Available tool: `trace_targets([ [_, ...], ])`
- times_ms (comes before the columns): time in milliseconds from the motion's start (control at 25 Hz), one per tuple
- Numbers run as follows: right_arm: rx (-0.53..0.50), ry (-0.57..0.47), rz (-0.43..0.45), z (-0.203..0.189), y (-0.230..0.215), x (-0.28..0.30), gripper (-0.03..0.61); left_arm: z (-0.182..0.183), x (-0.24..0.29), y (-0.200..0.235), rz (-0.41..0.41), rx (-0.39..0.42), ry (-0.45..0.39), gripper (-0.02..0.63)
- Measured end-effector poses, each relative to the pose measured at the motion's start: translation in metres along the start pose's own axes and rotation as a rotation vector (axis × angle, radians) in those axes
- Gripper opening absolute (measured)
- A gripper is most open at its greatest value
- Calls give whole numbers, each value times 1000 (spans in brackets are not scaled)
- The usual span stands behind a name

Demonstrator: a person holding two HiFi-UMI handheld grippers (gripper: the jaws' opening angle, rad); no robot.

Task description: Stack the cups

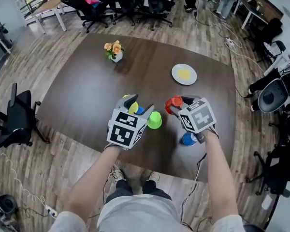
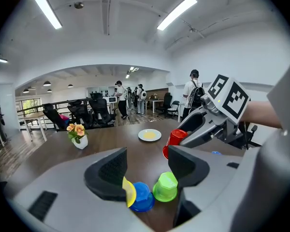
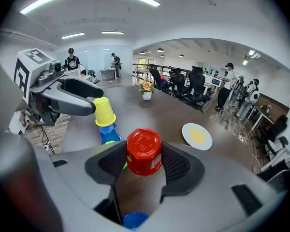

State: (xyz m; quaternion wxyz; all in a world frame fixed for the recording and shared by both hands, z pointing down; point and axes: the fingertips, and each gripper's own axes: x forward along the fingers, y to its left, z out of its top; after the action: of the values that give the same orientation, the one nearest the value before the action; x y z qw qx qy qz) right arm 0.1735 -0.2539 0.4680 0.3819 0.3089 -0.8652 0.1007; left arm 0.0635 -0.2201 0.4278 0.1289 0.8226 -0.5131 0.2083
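Observation:
My right gripper [image 1: 178,106] [image 3: 144,166] is shut on an upside-down red cup [image 1: 174,104] [image 3: 144,151] and holds it a little above the dark table [image 1: 87,91]. A blue cup [image 1: 188,139] [image 3: 134,220] stands below that hand. My left gripper [image 1: 139,106] [image 2: 147,170] has its jaws wide apart over a second blue cup [image 1: 140,110] [image 2: 142,197] and a green cup [image 1: 154,120] [image 2: 165,187]. A yellow cup [image 1: 132,106] [image 3: 104,111] sits upside down just above that blue cup, against the left jaw only. I cannot tell whether it rests on the blue cup.
A white plate [image 1: 184,74] with something yellow on it lies on the table beyond the right gripper. A small vase of flowers [image 1: 114,50] stands at the far left. Office chairs [image 1: 121,4] ring the table's far side, and another chair [image 1: 17,120] is at the left.

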Motion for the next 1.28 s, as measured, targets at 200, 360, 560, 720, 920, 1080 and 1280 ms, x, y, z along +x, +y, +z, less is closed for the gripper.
trace_targets([
  [200, -22, -5, 31, 22, 31, 1, 227, -2, -18, 21, 12, -7, -14, 264],
  [360, -39, 7, 53, 34, 53, 10, 228, -5, -30, 36, 14, -8, -26, 264],
  [560, -49, 34, 67, 42, 75, 25, 229, -13, -43, 55, 16, -15, -27, 264],
  [720, -45, 58, 65, 44, 85, 37, 229, -22, -48, 67, 6, -20, -14, 264],
  [920, -38, 73, 49, 45, 90, 45, 229, -32, -48, 71, -21, -20, -4, 264],
  [1080, -28, 71, 33, 46, 88, 47, 229, -31, -47, 72, -32, -18, -7, 263],
  [1280, -11, 69, 23, 44, 90, 49, 229, -33, -48, 73, -40, -20, -7, 264],
])
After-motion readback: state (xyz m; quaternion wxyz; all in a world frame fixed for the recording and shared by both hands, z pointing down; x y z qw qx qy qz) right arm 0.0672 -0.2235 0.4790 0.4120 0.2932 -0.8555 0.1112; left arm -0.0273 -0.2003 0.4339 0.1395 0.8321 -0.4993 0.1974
